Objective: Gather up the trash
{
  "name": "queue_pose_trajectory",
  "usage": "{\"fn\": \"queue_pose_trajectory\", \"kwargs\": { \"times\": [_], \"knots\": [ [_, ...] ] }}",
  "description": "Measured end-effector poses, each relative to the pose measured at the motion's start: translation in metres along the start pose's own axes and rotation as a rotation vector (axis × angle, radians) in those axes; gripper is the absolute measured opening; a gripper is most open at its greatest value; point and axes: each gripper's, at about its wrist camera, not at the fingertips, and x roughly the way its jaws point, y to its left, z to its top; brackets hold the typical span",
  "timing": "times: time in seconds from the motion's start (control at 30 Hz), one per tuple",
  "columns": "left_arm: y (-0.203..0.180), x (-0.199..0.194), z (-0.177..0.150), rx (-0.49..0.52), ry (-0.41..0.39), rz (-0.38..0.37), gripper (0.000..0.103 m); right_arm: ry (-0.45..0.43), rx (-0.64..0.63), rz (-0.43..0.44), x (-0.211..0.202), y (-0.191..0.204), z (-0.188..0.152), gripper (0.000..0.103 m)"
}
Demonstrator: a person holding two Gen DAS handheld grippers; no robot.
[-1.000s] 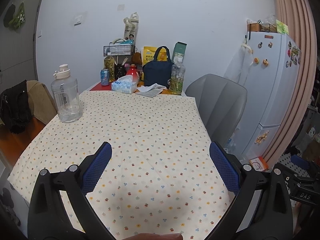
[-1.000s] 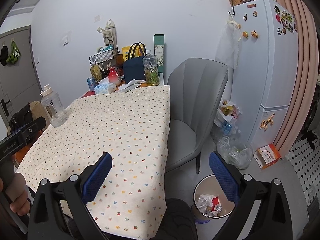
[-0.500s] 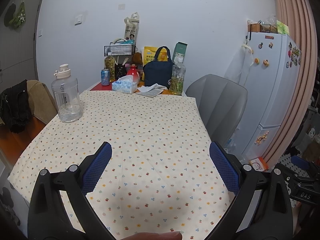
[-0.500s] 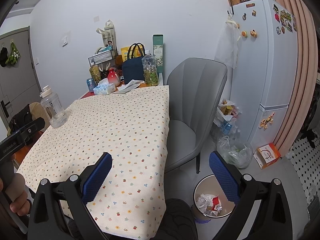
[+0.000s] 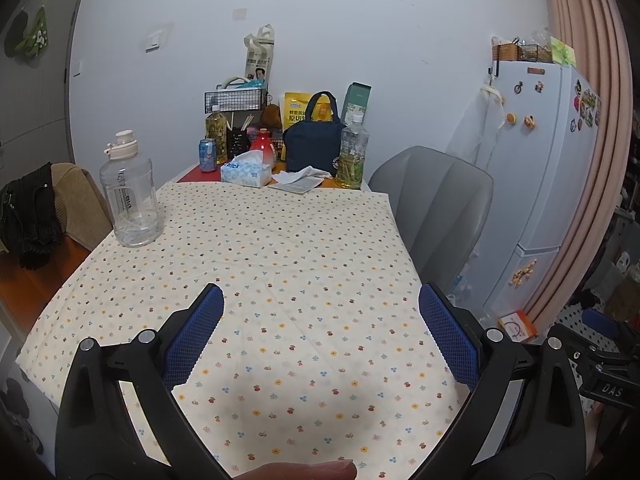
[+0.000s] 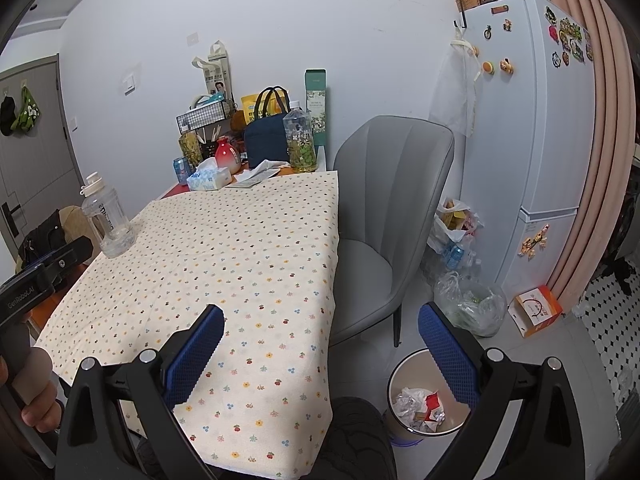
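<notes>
Over the near half of the desk (image 5: 280, 248), the left tool (image 5: 320, 316) hangs with its jaws spread wide and nothing between the blue pads (image 5: 192, 340). The cloth (image 5: 304, 352) under it is bare from the near edge to the far seam. A jug (image 5: 130, 196) stands near the left edge at 10 o'clock. Clutter fills the far end at 12 o'clock: a tissue box (image 5: 246, 173), a can (image 5: 207, 155), a red vase (image 5: 263, 148), a dark bag (image 5: 314, 140) and a bottle (image 5: 352, 154). A crumpled paper (image 5: 298, 178) lies just beside the bag, on the far strip past the cloth.

The right tool (image 6: 320, 320) sits over the desk's near right corner, jaws likewise spread and empty. The cloth's right edge (image 6: 334, 280) hangs down at 12 o'clock from that tool. A chair (image 6: 384, 224) stands against that edge at 1 o'clock. A bin (image 6: 420, 396) stands on the floor at 4 o'clock, near the desk corner, holding crumpled trash (image 6: 418, 404). Open floor lies between bin and fridge (image 6: 532, 152). Plastic bags (image 6: 466, 304) sit at 2 o'clock beside the chair leg, with an orange box (image 6: 538, 310) further right. A hand (image 6: 36, 404) grips the left tool's handle at 8 o'clock.
</notes>
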Motion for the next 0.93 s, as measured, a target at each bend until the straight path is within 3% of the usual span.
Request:
{"fn": "queue_pose_trajectory", "kwargs": {
  "times": [0.93],
  "knots": [
    [-0.0066, 0.0082, -0.0037, -0.002, 0.032, -0.015, 0.097, 0.015, 0.024, -0.016, 0.0068, -0.0060, -0.0010, 0.095]
  ]
}}
